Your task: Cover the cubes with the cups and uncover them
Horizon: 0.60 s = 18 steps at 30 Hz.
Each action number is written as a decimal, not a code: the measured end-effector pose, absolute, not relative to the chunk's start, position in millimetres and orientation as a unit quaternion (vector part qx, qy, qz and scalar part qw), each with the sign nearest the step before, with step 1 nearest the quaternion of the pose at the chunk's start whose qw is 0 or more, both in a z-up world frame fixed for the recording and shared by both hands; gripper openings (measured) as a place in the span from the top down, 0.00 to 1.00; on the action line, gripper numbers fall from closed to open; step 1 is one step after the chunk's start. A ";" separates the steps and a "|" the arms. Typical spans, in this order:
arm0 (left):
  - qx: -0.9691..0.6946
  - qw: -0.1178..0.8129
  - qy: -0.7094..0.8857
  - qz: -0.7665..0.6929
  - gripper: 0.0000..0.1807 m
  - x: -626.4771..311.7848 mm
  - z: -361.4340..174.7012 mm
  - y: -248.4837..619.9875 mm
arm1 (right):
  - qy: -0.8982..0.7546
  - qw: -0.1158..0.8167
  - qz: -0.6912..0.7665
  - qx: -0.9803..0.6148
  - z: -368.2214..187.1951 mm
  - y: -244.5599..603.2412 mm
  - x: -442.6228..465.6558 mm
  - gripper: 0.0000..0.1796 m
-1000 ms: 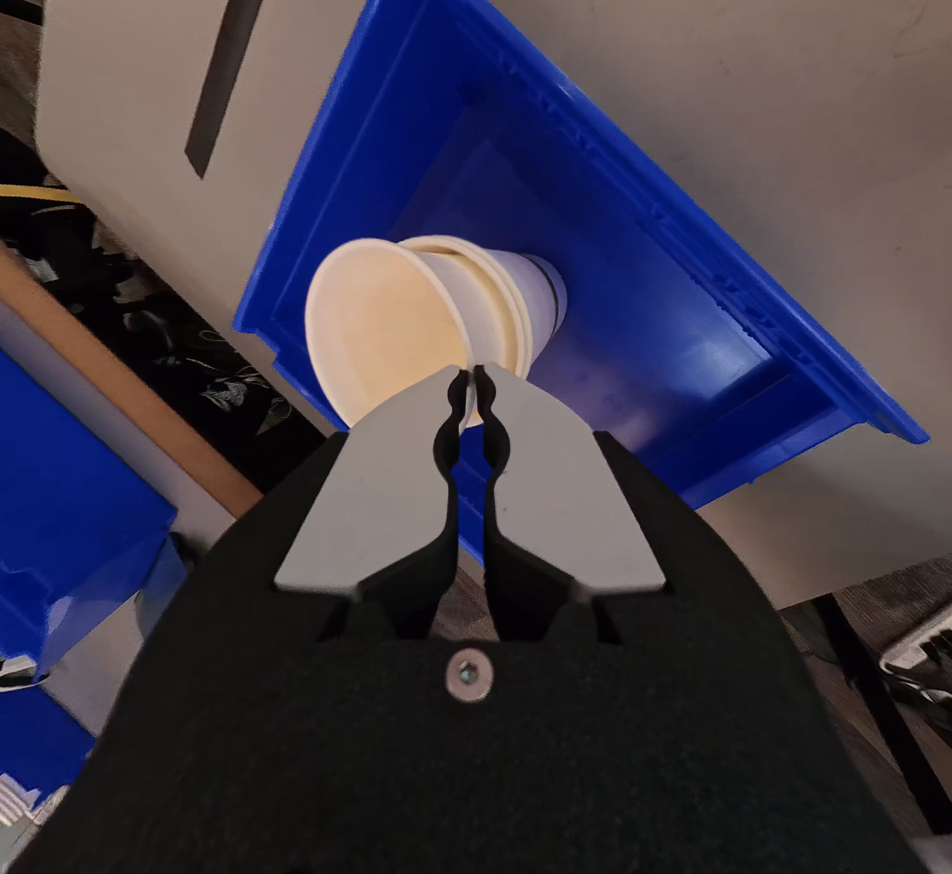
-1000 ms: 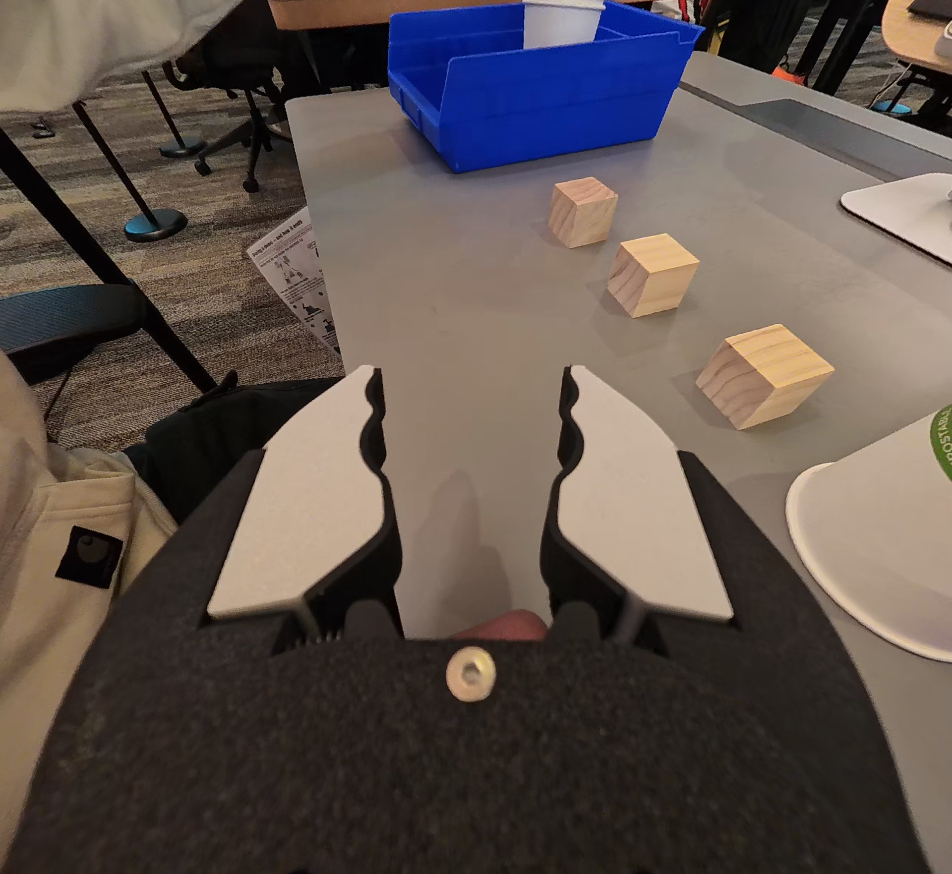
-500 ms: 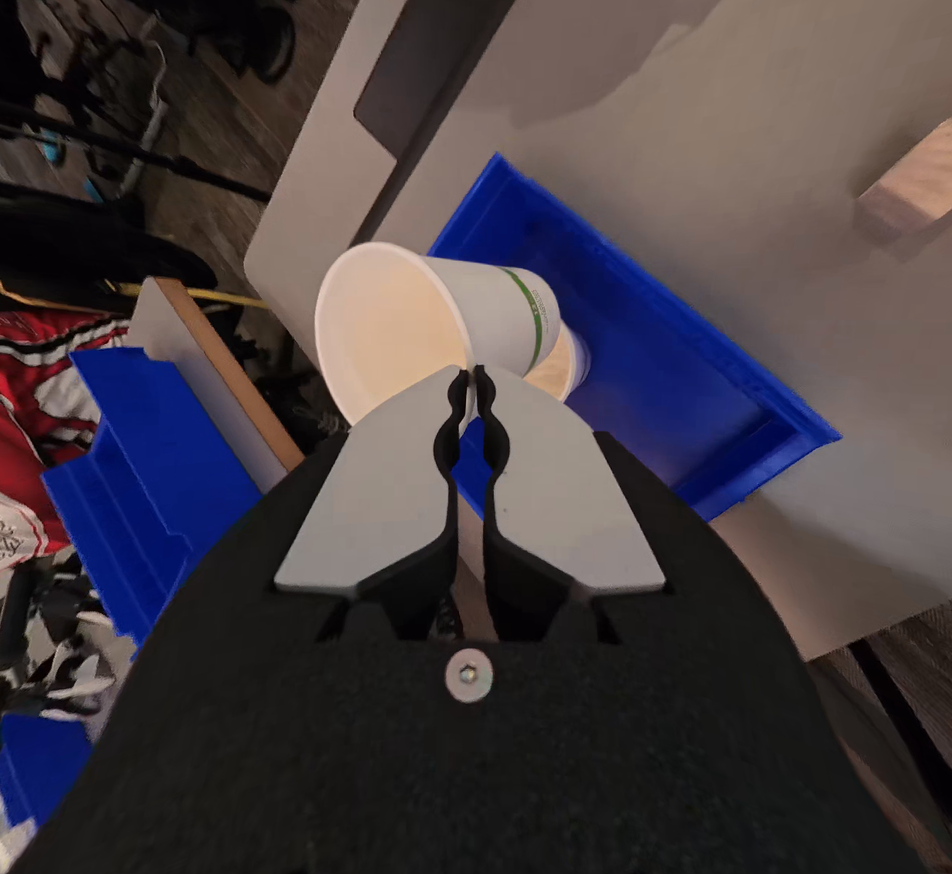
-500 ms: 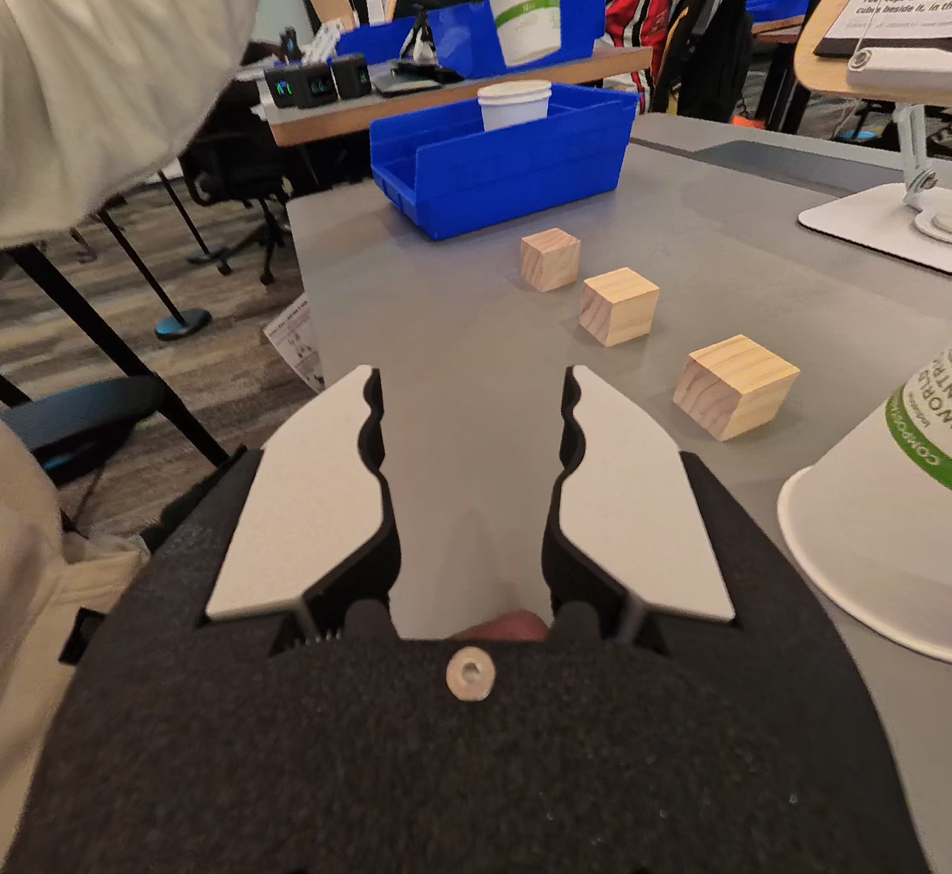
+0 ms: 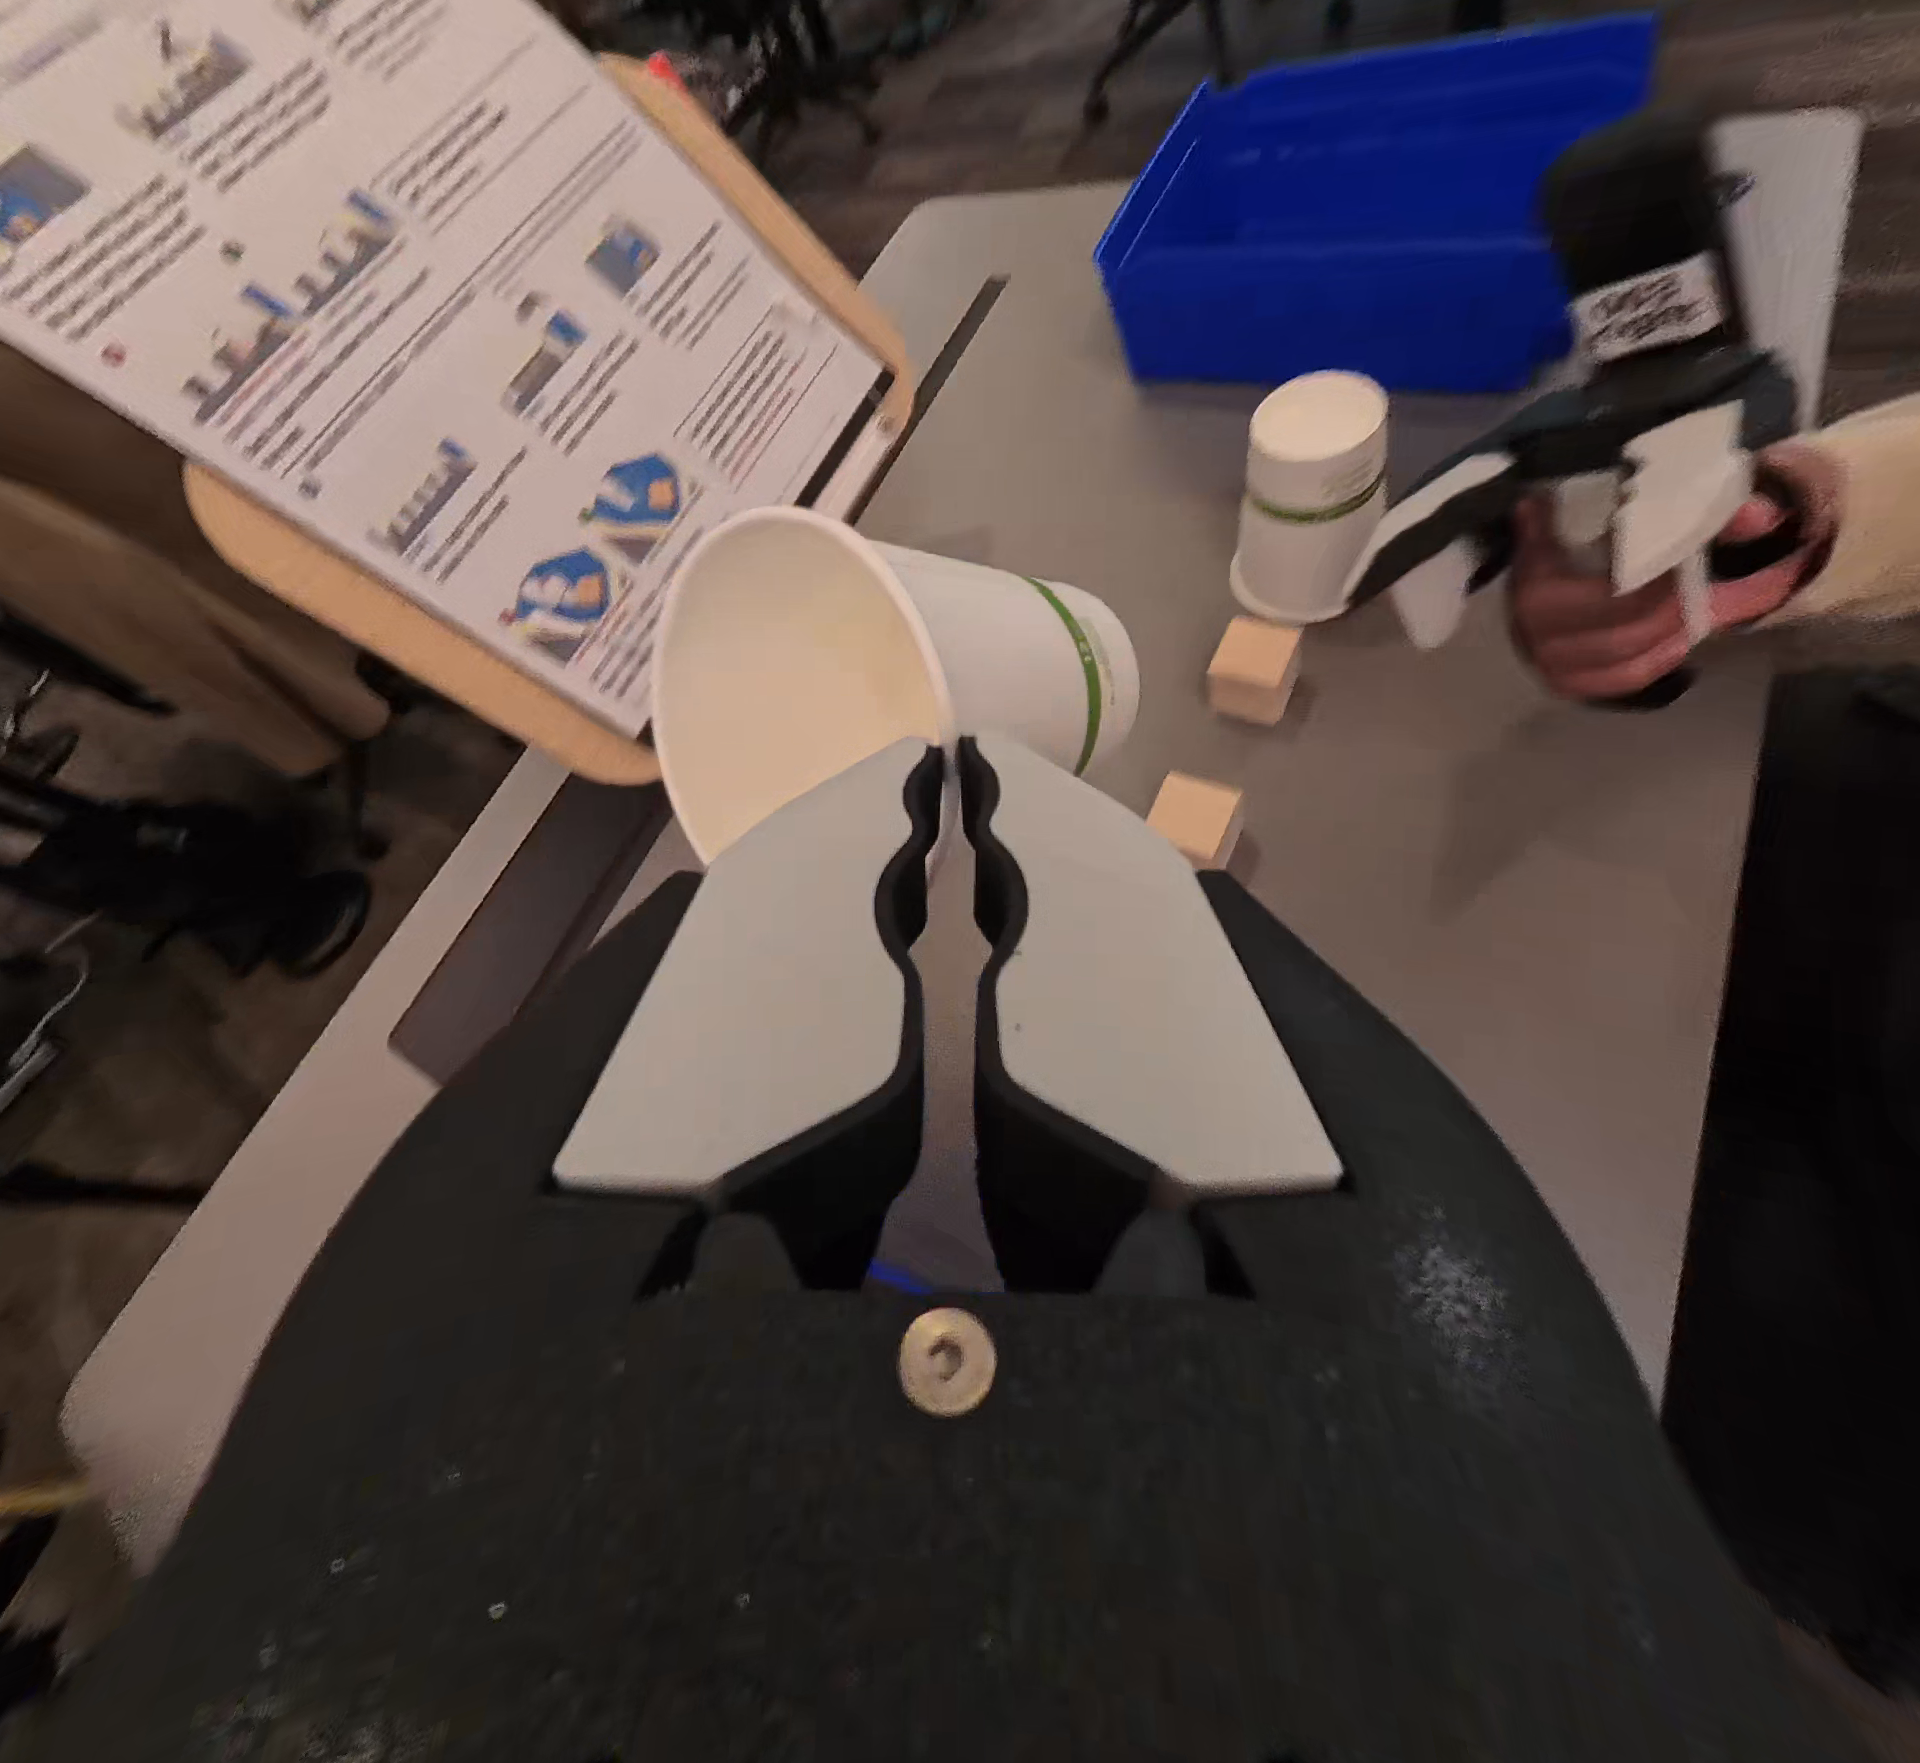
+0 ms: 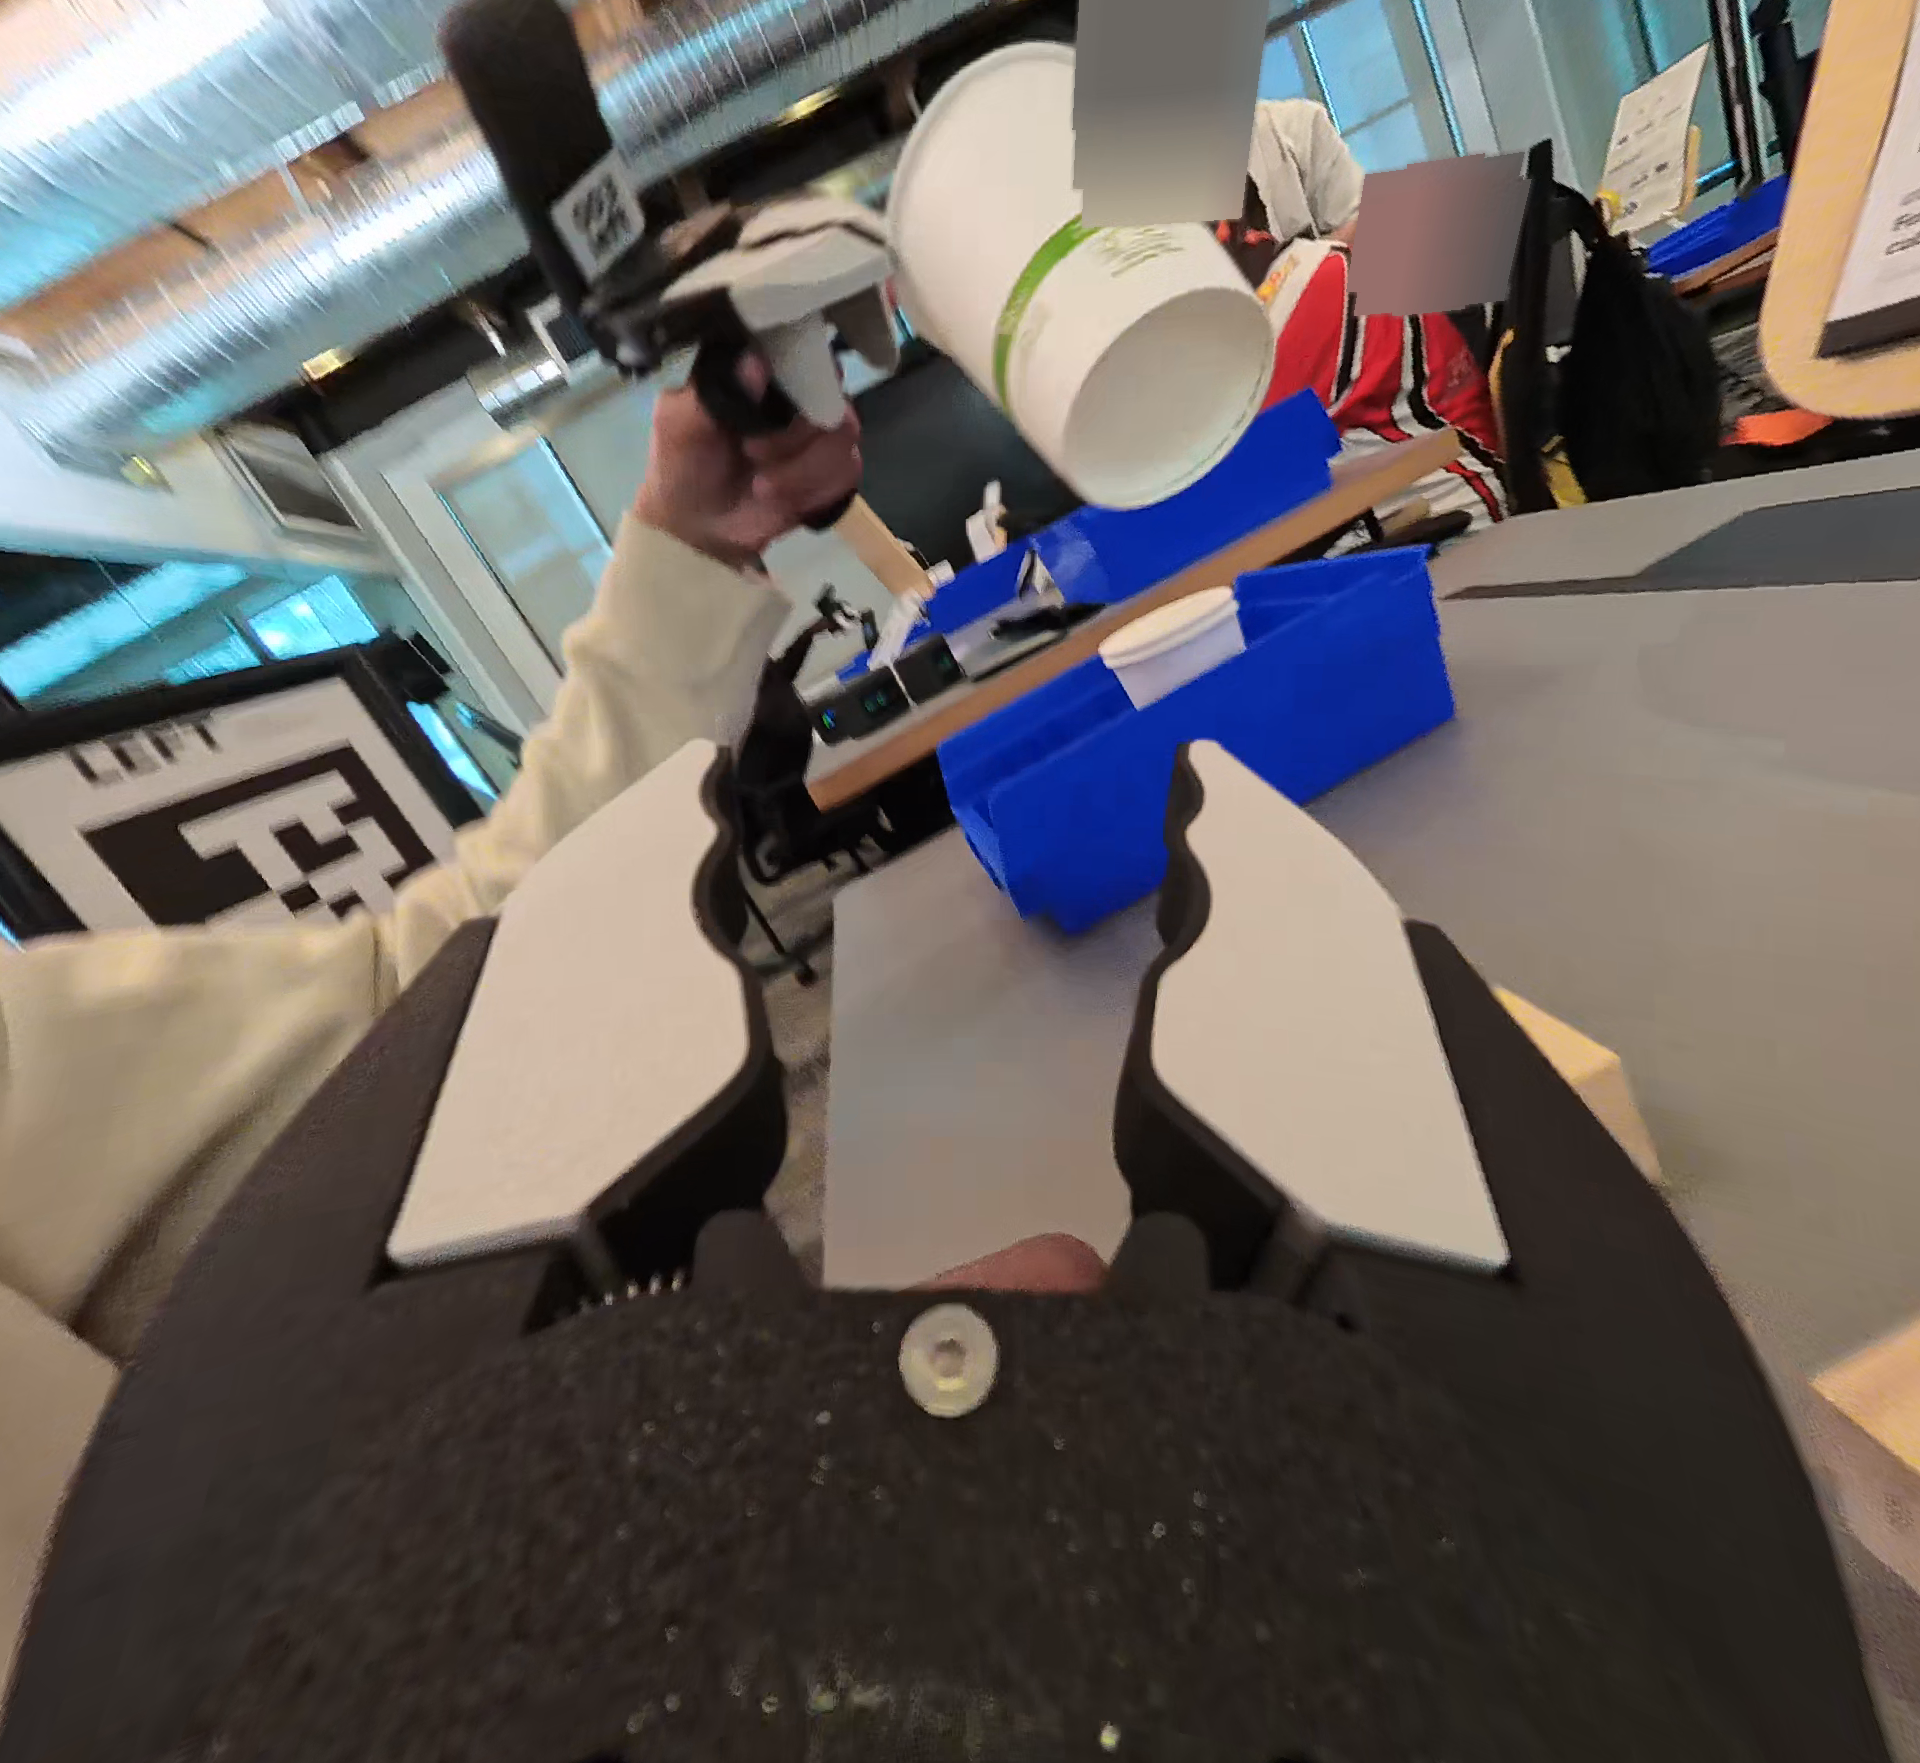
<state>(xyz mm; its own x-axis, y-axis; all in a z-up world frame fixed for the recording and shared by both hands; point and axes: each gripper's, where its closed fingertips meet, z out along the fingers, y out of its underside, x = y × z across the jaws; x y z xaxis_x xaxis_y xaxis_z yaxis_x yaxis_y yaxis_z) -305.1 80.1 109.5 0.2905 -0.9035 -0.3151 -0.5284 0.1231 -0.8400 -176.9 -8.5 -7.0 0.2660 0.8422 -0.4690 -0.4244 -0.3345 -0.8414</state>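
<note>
Left wrist view: paper cup (image 5: 894, 664) pinched by its rim in the left gripper (image 5: 951, 757), airborne and tipped mouth-back — likely being turned to cap a bare cube (image 5: 1197, 814) below. Right gripper (image 6: 951, 778) spread wide, empty, beside an inverted cup (image 5: 1311, 498) on the grey table (image 5: 1455, 882).

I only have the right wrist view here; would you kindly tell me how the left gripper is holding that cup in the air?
Observer: The left gripper is shut on the rim of the cup, one finger inside and one outside.
Operator: Thank you. Is there any cup standing on the table?
Observer: Yes, an upside-down cup stands near the blue bin, right next to your right gripper.
Operator: And are any cubes uncovered?
Observer: Two cubes sit bare on the table, in a row leading from that cup toward the left gripper.
</note>
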 end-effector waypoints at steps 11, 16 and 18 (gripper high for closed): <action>-0.566 0.508 0.577 -0.297 0.98 -219.5 94.1 22.8 | -0.042 0.563 0.673 -0.478 32.1 31.3 -173.9 0.52; -0.565 0.504 0.578 -0.306 0.98 -211.5 84.8 15.6 | -0.032 0.564 0.663 -0.492 19.6 39.5 -160.9 0.51; -0.561 0.502 0.575 -0.318 0.98 -209.2 84.8 12.6 | -0.032 0.560 0.654 -0.508 9.0 44.6 -161.2 0.49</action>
